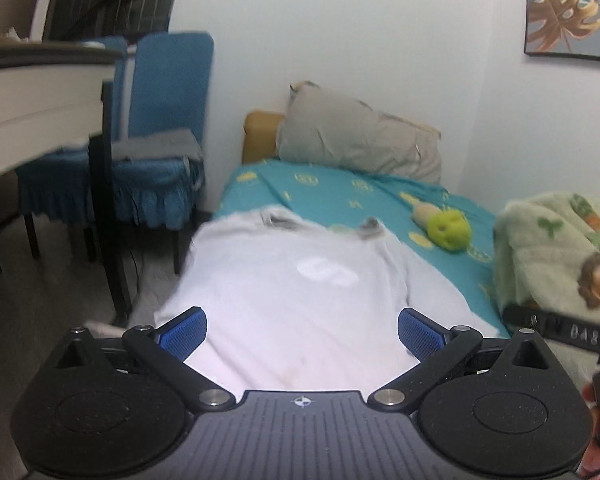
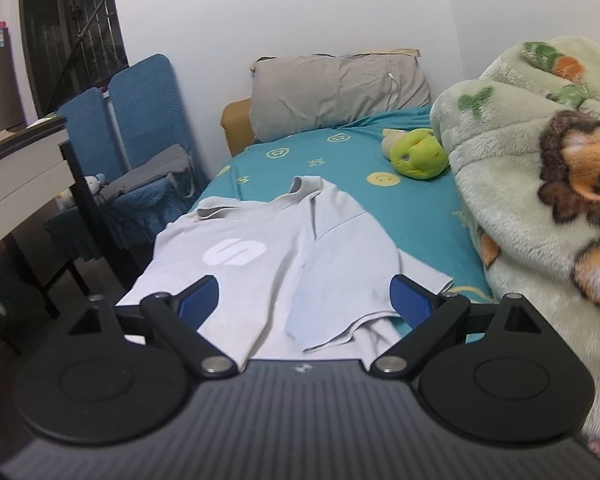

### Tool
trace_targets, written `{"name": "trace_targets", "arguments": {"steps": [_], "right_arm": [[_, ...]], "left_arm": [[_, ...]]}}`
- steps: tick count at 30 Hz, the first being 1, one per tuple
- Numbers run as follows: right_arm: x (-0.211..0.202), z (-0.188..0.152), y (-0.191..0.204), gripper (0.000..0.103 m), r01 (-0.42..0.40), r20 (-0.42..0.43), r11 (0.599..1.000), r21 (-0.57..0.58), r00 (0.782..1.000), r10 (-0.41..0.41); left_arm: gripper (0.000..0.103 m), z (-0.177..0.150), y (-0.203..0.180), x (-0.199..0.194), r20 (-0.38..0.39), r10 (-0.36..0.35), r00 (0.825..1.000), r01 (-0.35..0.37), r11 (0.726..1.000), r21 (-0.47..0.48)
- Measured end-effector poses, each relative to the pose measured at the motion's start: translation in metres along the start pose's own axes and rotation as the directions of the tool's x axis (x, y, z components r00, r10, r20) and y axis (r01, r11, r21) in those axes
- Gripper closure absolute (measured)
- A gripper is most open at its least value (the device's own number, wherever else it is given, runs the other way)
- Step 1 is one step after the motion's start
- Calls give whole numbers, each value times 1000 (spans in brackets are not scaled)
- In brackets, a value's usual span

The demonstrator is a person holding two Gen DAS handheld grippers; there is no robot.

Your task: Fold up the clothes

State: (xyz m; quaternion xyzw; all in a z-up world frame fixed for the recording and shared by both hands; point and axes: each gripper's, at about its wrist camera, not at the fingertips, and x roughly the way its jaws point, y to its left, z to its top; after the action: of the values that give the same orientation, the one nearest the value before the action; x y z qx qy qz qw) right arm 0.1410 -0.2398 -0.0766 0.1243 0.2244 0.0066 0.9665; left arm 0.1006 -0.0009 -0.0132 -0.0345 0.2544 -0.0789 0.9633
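Note:
A white T-shirt (image 2: 260, 256) with a white logo lies on the teal bed sheet (image 2: 340, 160), collar toward the pillow, its right sleeve folded in over the body. It also shows in the left wrist view (image 1: 300, 304), blurred. My left gripper (image 1: 302, 330) is open and empty, above the shirt's lower part. My right gripper (image 2: 304, 300) is open and empty, above the shirt's lower right, near the folded sleeve. Part of the right gripper (image 1: 572, 334) shows at the right edge of the left wrist view.
A grey pillow (image 2: 340, 88) lies at the head of the bed. A green plush toy (image 2: 416, 156) sits beside a bunched green fleece blanket (image 2: 540, 200) on the right. Blue chairs (image 2: 140, 128) and a white table (image 2: 16, 168) stand left of the bed.

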Motion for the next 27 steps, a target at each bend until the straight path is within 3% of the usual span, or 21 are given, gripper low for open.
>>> {"name": "trace_targets", "arguments": {"steps": [3,7,23,24,25,26,27], "right_arm": [[-1,-1,3,9,9,17,1000,-25,1000,-9],[3,-2,4,9,21,24,999,-43,1000,-20],[21,-3,-11,11,7,3,999,44,1000,-7],[20,-2,-13,16,4,5,998,55,1000,-5],[19,0,-17,33,7,3,997,74,1000,-7],[16,2,-24,41,13,3,994,104,1000,-13],[12,5,-32,43,19,13,989,149,1000,-21]], "left_arm": [[0,-4,1,7,-12,11,1000,-11,999,31],[0,-5,12,17,-38,13,999,-13,1000,-6],[0,-4,11,25,-45,27,999,-27,1000,-3],[0,-4,11,25,-44,28,999,-28,1000,-6],[0,-3,12,24,-43,29,999,-29,999,-12],[0,-2,13,23,-41,31,999,-31,999,-20],[0,-2,14,22,-40,33,999,-34,999,-28]]}}
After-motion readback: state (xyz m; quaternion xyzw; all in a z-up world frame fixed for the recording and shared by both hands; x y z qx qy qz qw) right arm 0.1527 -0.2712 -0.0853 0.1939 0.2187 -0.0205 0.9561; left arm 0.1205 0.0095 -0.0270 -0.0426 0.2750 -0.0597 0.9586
